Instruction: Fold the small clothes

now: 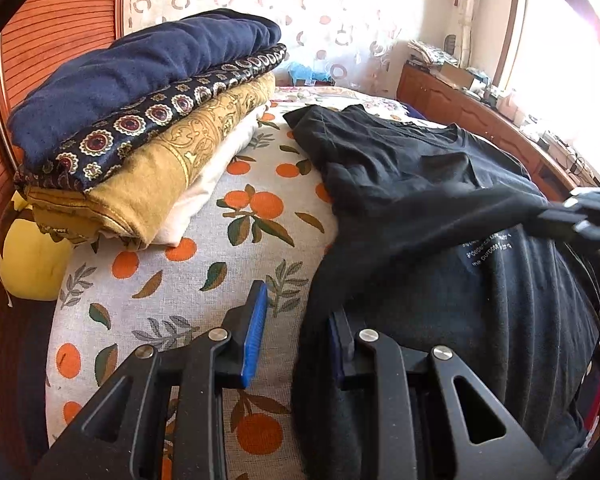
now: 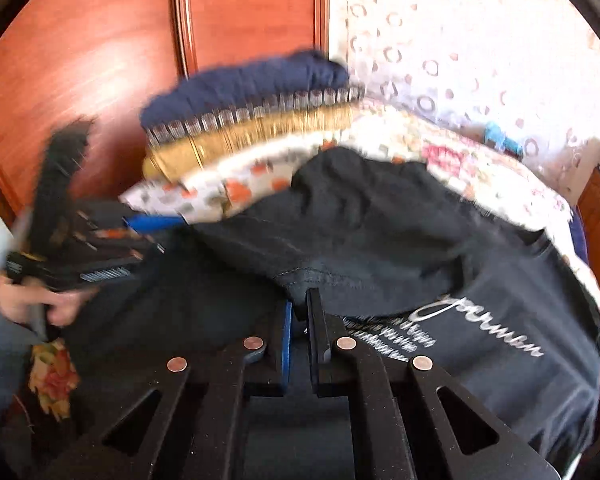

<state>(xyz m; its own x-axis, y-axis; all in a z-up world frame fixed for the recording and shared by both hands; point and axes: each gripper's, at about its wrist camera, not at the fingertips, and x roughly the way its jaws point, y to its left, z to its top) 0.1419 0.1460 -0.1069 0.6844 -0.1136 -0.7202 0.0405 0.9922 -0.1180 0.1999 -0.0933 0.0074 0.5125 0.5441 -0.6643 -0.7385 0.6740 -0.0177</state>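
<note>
Pinching the black shirt (image 2: 380, 232) hem, our right gripper (image 2: 298, 312) is clamped; our left gripper (image 1: 300, 312) stands spread, stack (image 1: 140, 120) at ten o'clock.

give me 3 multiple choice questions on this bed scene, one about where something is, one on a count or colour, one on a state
1. Where does the pile of folded clothes lie relative to the black t-shirt in the left wrist view?
A. to its left
B. on top of it
C. to its right

2. What colour is the top item of the pile?
A. red
B. navy blue
C. green

3. How do the jaws of the right gripper stand?
A. wide apart over bare sheet
B. closed on the shirt's hem
C. closed on a yellow pillow

Answers:
1 A, the pile sits on the orange-print bedsheet left of the shirt.
2 B, a navy blue layer tops the patterned, mustard and white ones.
3 B, the blue pads stand nearly together with the stitched hem pinched at their tips.
</note>
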